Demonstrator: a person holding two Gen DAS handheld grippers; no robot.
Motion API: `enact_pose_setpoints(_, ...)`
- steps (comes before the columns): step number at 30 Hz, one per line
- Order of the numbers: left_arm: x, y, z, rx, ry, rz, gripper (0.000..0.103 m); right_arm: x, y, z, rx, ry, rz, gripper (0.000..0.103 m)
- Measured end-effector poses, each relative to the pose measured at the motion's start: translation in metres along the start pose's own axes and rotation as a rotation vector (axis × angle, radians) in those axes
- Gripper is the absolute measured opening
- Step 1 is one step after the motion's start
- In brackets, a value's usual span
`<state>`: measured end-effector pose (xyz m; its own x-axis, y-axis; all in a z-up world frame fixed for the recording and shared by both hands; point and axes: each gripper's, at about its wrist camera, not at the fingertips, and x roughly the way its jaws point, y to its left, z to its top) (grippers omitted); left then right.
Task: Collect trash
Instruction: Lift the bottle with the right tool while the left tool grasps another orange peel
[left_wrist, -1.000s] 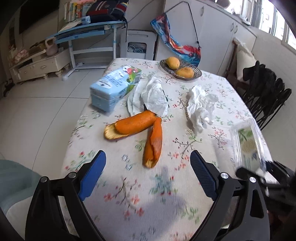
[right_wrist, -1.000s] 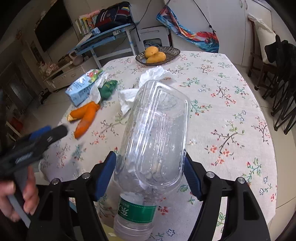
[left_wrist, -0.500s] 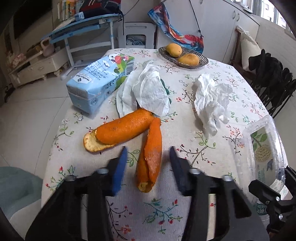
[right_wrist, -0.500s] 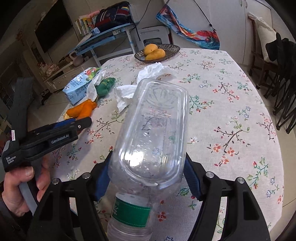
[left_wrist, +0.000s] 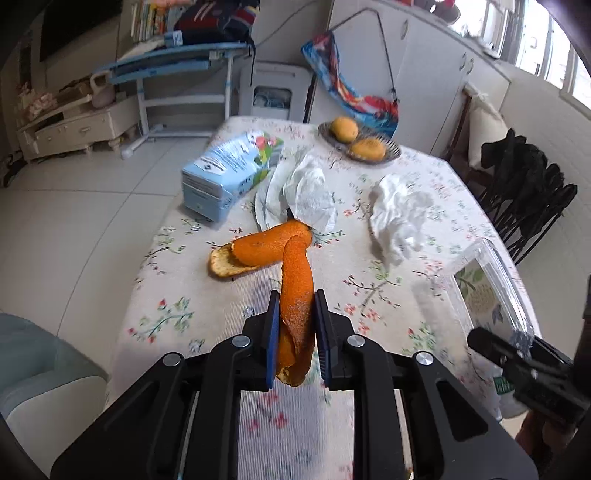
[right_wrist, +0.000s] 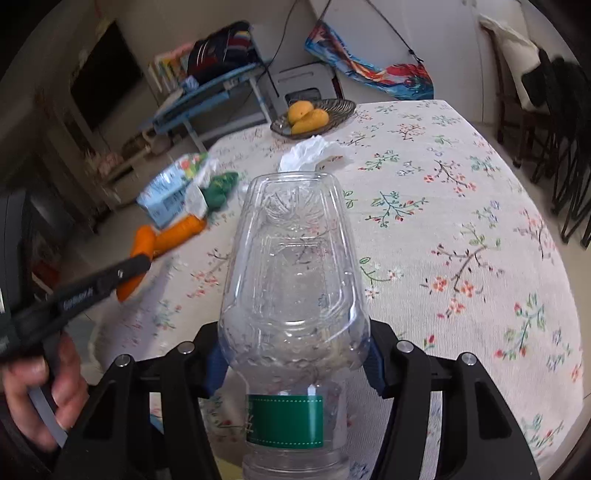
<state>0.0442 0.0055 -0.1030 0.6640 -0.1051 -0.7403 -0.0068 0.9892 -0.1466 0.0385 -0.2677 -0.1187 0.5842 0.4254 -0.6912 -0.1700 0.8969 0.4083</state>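
Note:
A long strip of orange peel (left_wrist: 295, 273) is pinched between the blue pads of my left gripper (left_wrist: 294, 306), which is shut on its near end; the far end still joins a second peel piece (left_wrist: 258, 247) lying on the floral tablecloth (left_wrist: 207, 306). My right gripper (right_wrist: 295, 354) is shut on a clear plastic bottle (right_wrist: 295, 280) with a green label, bottom pointing away from me, and its jaws are closing further on it. In the right wrist view the left gripper (right_wrist: 136, 264) shows at the left, with the peel (right_wrist: 142, 240) in it.
On the table lie a crumpled white tissue (left_wrist: 397, 214), a white wrapper (left_wrist: 306, 192) over something green, a blue carton (left_wrist: 225, 170) and a wire fruit bowl (left_wrist: 391, 155) with two yellow fruits. Dark chairs (left_wrist: 528, 192) stand along the right side.
My left gripper went from wide open to shut on the orange peel strip, and the strip's near end now hangs off the table. The right gripper has squeezed the bottle tighter.

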Motion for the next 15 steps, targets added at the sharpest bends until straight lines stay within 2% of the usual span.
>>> enact_pose_setpoints(6, -0.039, -0.005, -0.018, 0.048, -0.076, 0.011, 0.017, -0.020, 0.006, -0.014, 0.065, -0.066, 0.102, 0.058)
enact_pose_setpoints(15, -0.086, -0.006, -0.045, 0.100, -0.157, 0.026, 0.017, -0.039, 0.018, -0.037, 0.100, -0.098, 0.146, 0.058)
